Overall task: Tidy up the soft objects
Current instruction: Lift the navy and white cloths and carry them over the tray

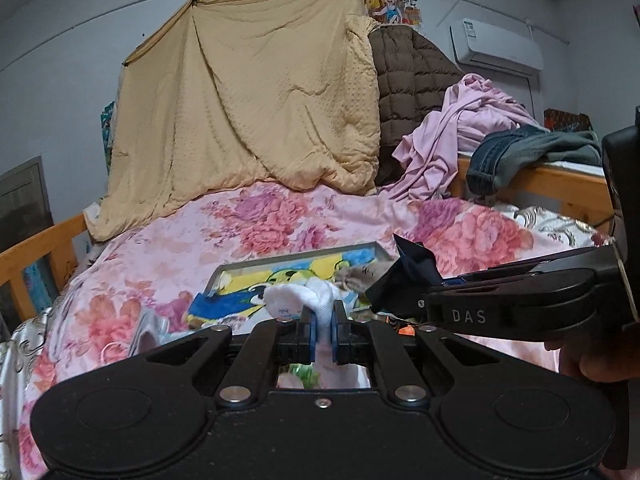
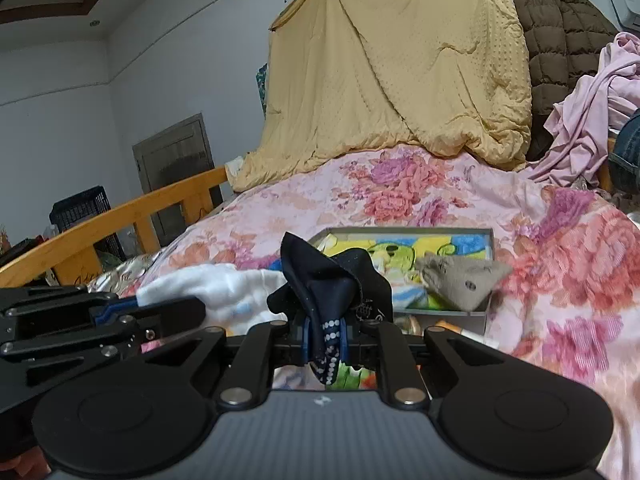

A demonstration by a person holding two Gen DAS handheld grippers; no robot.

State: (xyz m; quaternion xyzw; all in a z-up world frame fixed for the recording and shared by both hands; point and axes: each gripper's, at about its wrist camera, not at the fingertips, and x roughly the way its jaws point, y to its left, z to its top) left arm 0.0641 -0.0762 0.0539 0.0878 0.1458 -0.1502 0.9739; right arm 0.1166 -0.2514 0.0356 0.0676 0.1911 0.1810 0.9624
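My left gripper [image 1: 323,334] is shut on a white sock [image 1: 298,298], which bunches above its blue pads; the same white sock [image 2: 224,286] shows at the left of the right wrist view. My right gripper [image 2: 325,338] is shut on a dark navy sock [image 2: 324,280] with a dotted band, and this navy sock [image 1: 408,276] appears beside the left gripper. A grey-beige sock [image 2: 460,278] lies over the rim of a shallow grey box [image 2: 491,240] lined with a bright cartoon cloth [image 1: 280,276]. The box rests on the floral bedspread [image 1: 280,220].
A yellow quilt [image 1: 248,92] hangs at the bed's head, with a brown padded jacket [image 1: 412,72], pink cloth [image 1: 468,120] and jeans [image 1: 504,152] to the right. Wooden bed rails [image 2: 120,216] run along the left. A black crate [image 2: 86,208] stands beyond them.
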